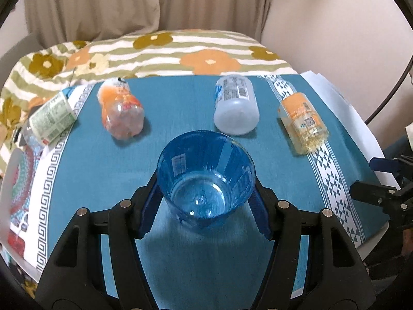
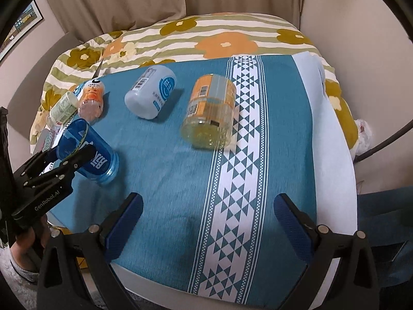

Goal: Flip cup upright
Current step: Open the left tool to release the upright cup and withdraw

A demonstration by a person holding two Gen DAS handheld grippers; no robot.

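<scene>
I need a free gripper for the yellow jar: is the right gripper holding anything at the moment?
No, the right gripper is open over the teal cloth with nothing between its fingers; the left gripper holds the blue cup.

This place is a home, most likely a bedroom or a living room. A soft quilt (image 1: 160, 51) with big orange and olive flowers lies behind the table, and beige curtains (image 1: 103, 5) hang along the wall. A framed picture (image 2: 24, 23) hangs at the left. The table carries a teal cloth (image 2: 165, 160) with white woven bands.
</scene>
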